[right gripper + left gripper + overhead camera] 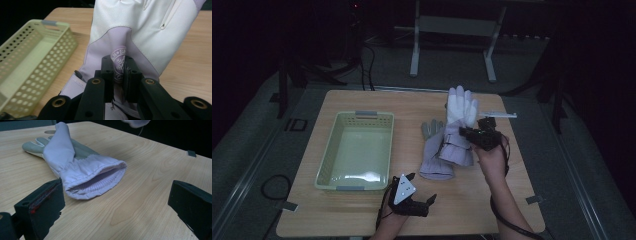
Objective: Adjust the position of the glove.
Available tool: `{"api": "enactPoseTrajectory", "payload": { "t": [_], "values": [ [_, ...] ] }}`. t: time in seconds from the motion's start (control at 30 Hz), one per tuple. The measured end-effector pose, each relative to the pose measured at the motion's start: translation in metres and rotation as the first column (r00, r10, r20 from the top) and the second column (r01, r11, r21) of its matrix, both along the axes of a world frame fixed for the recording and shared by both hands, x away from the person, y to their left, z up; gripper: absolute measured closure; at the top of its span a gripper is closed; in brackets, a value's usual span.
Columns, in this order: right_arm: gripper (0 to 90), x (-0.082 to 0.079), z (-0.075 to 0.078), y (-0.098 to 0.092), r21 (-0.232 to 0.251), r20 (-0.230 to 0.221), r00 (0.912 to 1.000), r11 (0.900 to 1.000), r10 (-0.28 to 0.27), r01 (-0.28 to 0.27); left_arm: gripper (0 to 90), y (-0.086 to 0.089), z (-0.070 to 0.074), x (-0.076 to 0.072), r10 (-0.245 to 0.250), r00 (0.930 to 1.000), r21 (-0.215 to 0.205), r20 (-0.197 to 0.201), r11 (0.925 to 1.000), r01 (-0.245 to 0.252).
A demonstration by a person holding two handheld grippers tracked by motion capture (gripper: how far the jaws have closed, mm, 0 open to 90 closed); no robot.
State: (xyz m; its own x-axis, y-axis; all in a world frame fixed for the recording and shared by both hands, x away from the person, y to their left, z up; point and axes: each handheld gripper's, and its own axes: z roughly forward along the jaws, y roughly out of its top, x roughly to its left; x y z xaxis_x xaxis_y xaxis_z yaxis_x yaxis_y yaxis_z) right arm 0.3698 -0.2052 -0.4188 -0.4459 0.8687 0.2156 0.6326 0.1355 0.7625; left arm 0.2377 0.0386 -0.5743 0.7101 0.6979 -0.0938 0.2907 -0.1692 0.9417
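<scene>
My right gripper [468, 133] is shut on a white and lilac glove [460, 120], lifted over the table's middle right with its fingers pointing away from me. In the right gripper view the jaws pinch a fold of the held glove [140, 32] at its lilac part; my right gripper [119, 71] points toward the basket side. A second glove [432, 150] lies flat on the table, cuff toward me. In the left gripper view this lying glove [75, 167] shows its open cuff just ahead of my left gripper [116, 205], which stands open with nothing between its jaws. My left gripper [421, 189] sits near the front edge.
A pale green perforated basket [328, 165] stands empty on the left half of the wooden table [512, 200]; its wall [37, 75] lies left of the held glove. A thin white stick-like thing [499, 114] lies behind the right hand. Dark floor and a metal frame lie beyond.
</scene>
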Motion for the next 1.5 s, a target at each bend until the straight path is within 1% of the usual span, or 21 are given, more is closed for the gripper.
{"api": "enactPoseTrajectory", "payload": {
  "t": [0.1, 0.13, 0.23, 0.27, 0.33, 0.4, 0.43, 0.47, 0.63, 0.67, 0.7, 0.77, 0.87, 0.97, 1.07, 1.13, 1.23, 1.33, 1.4, 1.47, 1.5],
  "values": [
    [80.7, 0.000, -0.009, 0.018, 0.010, -0.020, 0.9996, 1.000, 0.019, -0.019, 1.0, 0.000, 0.000, 0.000, 0.000, 1.0000, -0.001, 0.001, 1.0000, 0.000],
    [80.7, 0.000, -0.012, 0.023, 0.006, -0.026, 0.9993, 1.000, 0.026, -0.026, 1.1, 0.000, 0.000, 0.000, -0.002, 1.0000, 0.003, 0.002, 1.0000, 0.002],
    [80.7, 0.002, -0.021, 0.036, 0.016, -0.055, 0.9978, 0.999, 0.036, -0.035, 1.0, 0.000, 0.000, 0.000, -0.002, 1.0000, 0.003, 0.001, 1.0000, 0.002],
    [80.7, 0.001, -0.024, 0.040, 0.015, -0.064, 0.9971, 0.999, 0.041, -0.040, 1.1, 0.000, 0.000, 0.000, -0.002, 1.0000, 0.001, 0.002, 1.0000, 0.002],
    [80.7, 0.001, -0.030, 0.046, -0.008, -0.069, 0.9968, 0.999, 0.040, -0.041, 1.0, 0.000, 0.000, 0.000, -0.002, 1.0000, -0.001, 0.003, 1.0000, 0.002],
    [80.7, 0.003, -0.036, 0.048, -0.036, -0.073, 0.9968, 0.999, 0.033, -0.035, 1.0, 0.000, 0.000, -0.001, -0.003, 1.0000, 0.000, 0.004, 1.0000, 0.003],
    [80.7, 0.004, -0.040, 0.048, -0.044, -0.084, 0.9960, 0.998, 0.030, -0.034, 1.0, 0.000, 0.000, -0.001, -0.004, 1.0000, 0.001, 0.004, 1.0000, 0.004],
    [80.7, 0.006, -0.044, 0.047, -0.038, -0.099, 0.9947, 0.999, 0.027, -0.031, 1.0, 0.000, 0.000, -0.001, -0.004, 1.0000, 0.001, 0.004, 1.0000, 0.004],
    [80.6, 0.013, -0.063, 0.047, -0.082, -0.139, 0.9903, 0.996, 0.008, -0.019, 1.0, 0.001, 0.000, -0.001, -0.003, 1.0000, 0.004, 0.003, 1.0000, 0.003],
    [80.6, 0.014, -0.067, 0.047, -0.080, -0.154, 0.9880, 0.997, 0.004, -0.017, 1.0, 0.000, 0.000, -0.001, -0.002, 1.0000, 0.001, 0.003, 1.0000, 0.002],
    [80.6, 0.016, -0.071, 0.048, -0.083, -0.160, 0.9870, 0.996, 0.005, -0.018, 1.0, 0.000, 0.000, -0.001, -0.002, 1.0000, 0.001, 0.002, 1.0000, 0.002],
    [80.6, 0.018, -0.077, 0.049, -0.098, -0.176, 0.9844, 0.995, 0.004, -0.021, 1.0, 0.001, 0.000, 0.000, -0.003, 1.0000, 0.002, 0.001, 1.0000, 0.003],
    [80.4, 0.022, -0.086, 0.047, -0.096, -0.201, 0.9795, 0.995, 0.007, -0.027, 1.0, 0.001, 0.000, 0.000, -0.002, 1.0000, 0.000, 0.001, 1.0000, 0.002],
    [80.2, 0.022, -0.090, 0.046, -0.102, -0.207, 0.9782, 0.994, 0.020, -0.042, 1.0, 0.000, 0.000, -0.001, -0.002, 1.0000, 0.001, 0.002, 1.0000, 0.002],
    [80.2, 0.021, -0.088, 0.040, -0.106, -0.213, 0.9763, 0.992, 0.037, -0.061, 1.0, 0.001, 0.000, 0.000, -0.002, 1.0000, 0.000, 0.001, 1.0000, 0.002],
    [80.1, 0.022, -0.087, 0.035, -0.114, -0.219, 0.9741, 0.990, 0.057, -0.083, 1.0, 0.001, 0.000, 0.000, -0.001, 1.0000, 0.000, 0.001, 1.0000, 0.001],
    [79.6, 0.020, -0.084, 0.027, -0.119, -0.225, 0.9722, 0.989, 0.064, -0.093, 1.0, 0.000, 0.000, 0.000, -0.001, 1.0000, 0.000, 0.000, 1.0000, 0.001],
    [79.5, 0.018, -0.083, 0.020, -0.137, -0.217, 0.9747, 0.987, 0.055, -0.086, 1.1, 0.000, 0.000, 0.000, 0.001, 1.0000, -0.001, -0.002, 1.0000, -0.001],
    [79.5, 0.017, -0.082, 0.012, -0.145, -0.211, 0.9768, 0.987, 0.036, -0.068, 1.0, 0.000, 0.000, 0.000, 0.001, 1.0000, 0.000, -0.001, 1.0000, -0.001],
    [79.4, 0.017, -0.082, 0.004, -0.142, -0.207, 0.9781, 0.989, 0.021, -0.051, 1.1, 0.000, 0.000, 0.000, -0.001, 1.0000, 0.002, 0.000, 1.0000, 0.001],
    [78.9, 0.017, -0.082, 0.000, -0.138, -0.212, 0.9770, 0.989, 0.016, -0.046, 1.0, 0.000, 0.000, 0.000, -0.002, 1.0000, 0.003, 0.000, 1.0000, 0.002]
  ]
}}
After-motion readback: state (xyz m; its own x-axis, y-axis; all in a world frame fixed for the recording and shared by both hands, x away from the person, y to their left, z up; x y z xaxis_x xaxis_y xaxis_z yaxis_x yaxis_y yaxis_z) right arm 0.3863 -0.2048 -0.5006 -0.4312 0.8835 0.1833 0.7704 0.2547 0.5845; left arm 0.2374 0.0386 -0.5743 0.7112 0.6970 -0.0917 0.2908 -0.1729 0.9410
